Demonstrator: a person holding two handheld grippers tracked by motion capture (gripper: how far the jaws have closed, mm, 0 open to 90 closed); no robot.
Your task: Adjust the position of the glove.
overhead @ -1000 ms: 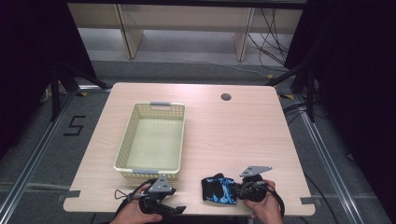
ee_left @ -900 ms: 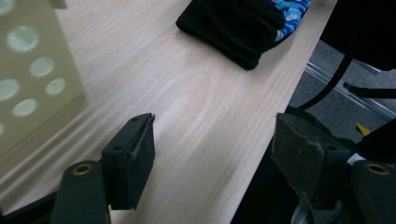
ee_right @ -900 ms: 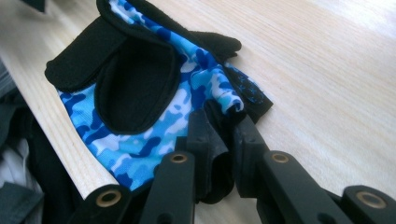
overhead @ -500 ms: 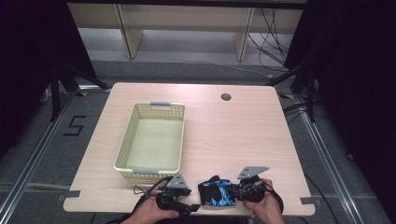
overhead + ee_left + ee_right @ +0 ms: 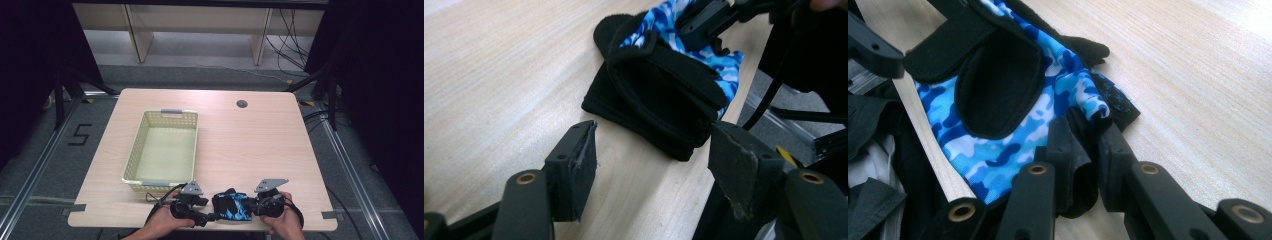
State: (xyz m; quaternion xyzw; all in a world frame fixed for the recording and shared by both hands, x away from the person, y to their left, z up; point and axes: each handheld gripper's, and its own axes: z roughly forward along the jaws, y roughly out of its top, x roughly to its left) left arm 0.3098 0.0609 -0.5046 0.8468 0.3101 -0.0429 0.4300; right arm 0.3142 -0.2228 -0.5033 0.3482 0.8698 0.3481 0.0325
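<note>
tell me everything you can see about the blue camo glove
The glove is fingerless, of blue camouflage stretch fabric with black fleece-like panels and a black strap. It lies crumpled and partly folded at the table's near edge, right of the basket. The right gripper is shut on a fold at one edge; the left gripper stands open just short of the black side, not touching.

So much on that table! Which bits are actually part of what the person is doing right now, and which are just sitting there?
In use:
- blue camouflage and black fabric glove
- right gripper, shut on the glove's edge
- left gripper, open, close to the glove

Just lying about:
- pale yellow plastic mesh basket, nothing in it
- light wooden table with its round dark cable hole
</note>
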